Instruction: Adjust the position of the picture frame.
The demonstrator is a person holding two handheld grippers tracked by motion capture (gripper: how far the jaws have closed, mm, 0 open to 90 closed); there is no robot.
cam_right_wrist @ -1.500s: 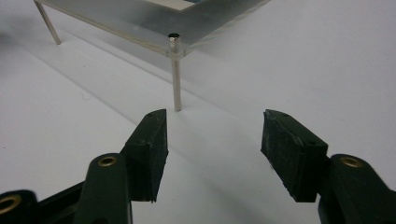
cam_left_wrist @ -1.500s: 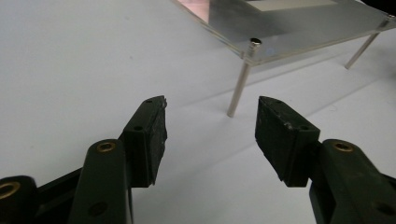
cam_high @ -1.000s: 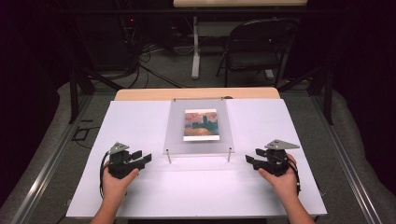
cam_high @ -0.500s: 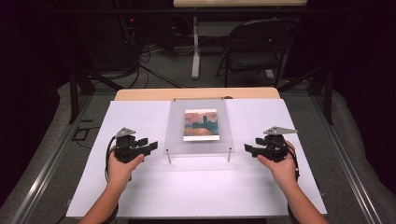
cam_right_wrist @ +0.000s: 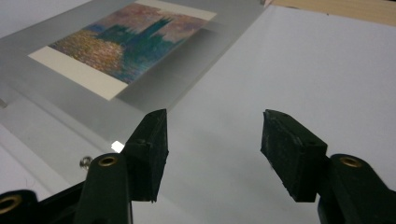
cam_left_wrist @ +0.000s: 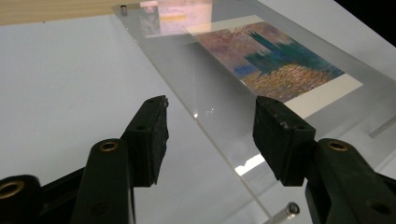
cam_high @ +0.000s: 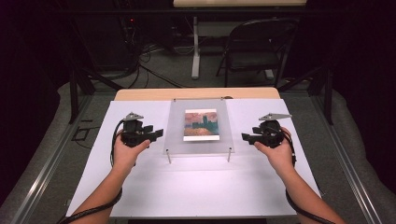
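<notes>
Left gripper (cam_high: 158,134) and right gripper (cam_high: 246,136), fingers wide and empty, flank the clear panel (cam_high: 200,145) at centre frame; uneven closing could tilt it and slide the print (cam_high: 201,124).

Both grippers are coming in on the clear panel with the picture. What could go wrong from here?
The clear acrylic panel stands on thin metal standoff pins, so an uneven grab by the open left gripper and right gripper may tilt it. The loose-looking painted postcard might then slide. The edge looks thin and could slip.

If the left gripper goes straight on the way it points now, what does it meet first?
Probably the left edge of the clear acrylic plate: the left gripper has open jaws straddling that edge, and the picture lies farther on. Depth is hard to judge.
</notes>
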